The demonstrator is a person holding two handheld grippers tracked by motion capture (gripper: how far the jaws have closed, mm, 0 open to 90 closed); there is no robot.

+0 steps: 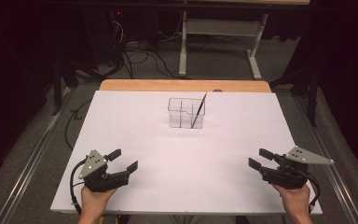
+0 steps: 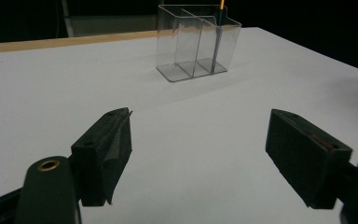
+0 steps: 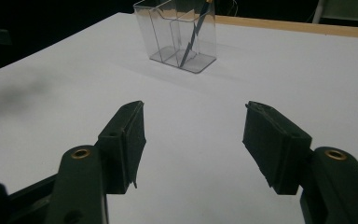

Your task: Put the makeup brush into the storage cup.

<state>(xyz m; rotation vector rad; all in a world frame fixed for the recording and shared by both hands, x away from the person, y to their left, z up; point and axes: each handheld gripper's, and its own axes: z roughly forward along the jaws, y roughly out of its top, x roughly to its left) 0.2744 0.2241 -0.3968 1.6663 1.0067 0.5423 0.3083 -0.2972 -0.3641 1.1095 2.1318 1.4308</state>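
A clear plastic organizer (image 1: 186, 112) with compartments stands on the white table top (image 1: 186, 154), toward the far middle. A thin dark brush or pencil (image 1: 198, 110) leans in its right compartment, tip sticking out above the rim. My left gripper (image 1: 123, 160) rests near the front left edge, jaws open and empty. Near the front right edge my right gripper (image 1: 257, 158) is open too, nothing between its jaws. In the left gripper view the organizer (image 2: 196, 42) lies ahead, slightly right; in the right gripper view the organizer (image 3: 179, 35) is ahead with the brush (image 3: 193, 35) inside.
A wooden strip (image 1: 185, 85) borders the table's far edge. Beyond it stand a white desk frame (image 1: 219, 42) and cables (image 1: 140, 56) on the grey floor. Metal rails (image 1: 28, 163) run along both sides of the table.
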